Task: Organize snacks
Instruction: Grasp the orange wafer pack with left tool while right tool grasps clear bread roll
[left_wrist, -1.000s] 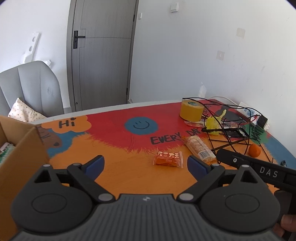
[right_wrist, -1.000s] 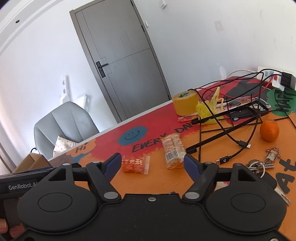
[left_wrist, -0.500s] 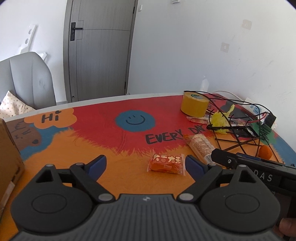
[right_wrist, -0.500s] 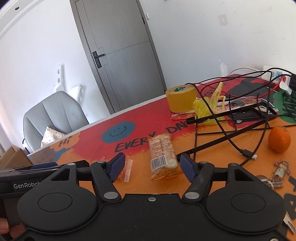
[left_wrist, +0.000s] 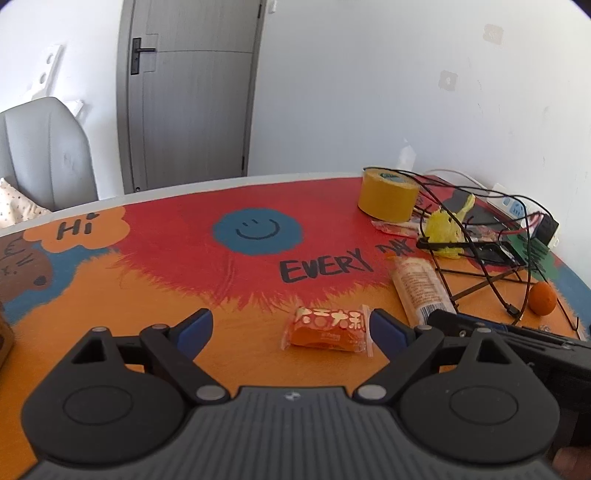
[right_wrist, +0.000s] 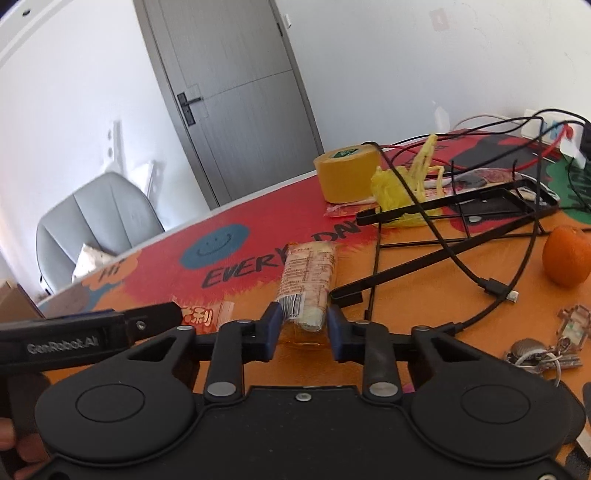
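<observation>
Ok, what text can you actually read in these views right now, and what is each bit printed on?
"Hi": orange cloud on the tablecloth.
"EVERY DAY": black lettering on the tablecloth; the last letters are partly hidden by a cable.
"GenRobot.AI": side of the left hand-held gripper.
Chinese characters: orange snack packet; too blurred to make out.
Barcode and small print: long snack pack; too small to read.
Green label: top of the yellow tape roll; unreadable.

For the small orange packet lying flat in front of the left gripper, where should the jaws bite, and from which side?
Grip the orange packet across its puffed middle, front to back, coming down from above. It lies flat and crosswise to the open left gripper, and its thin crimped ends would probably slip.
</observation>
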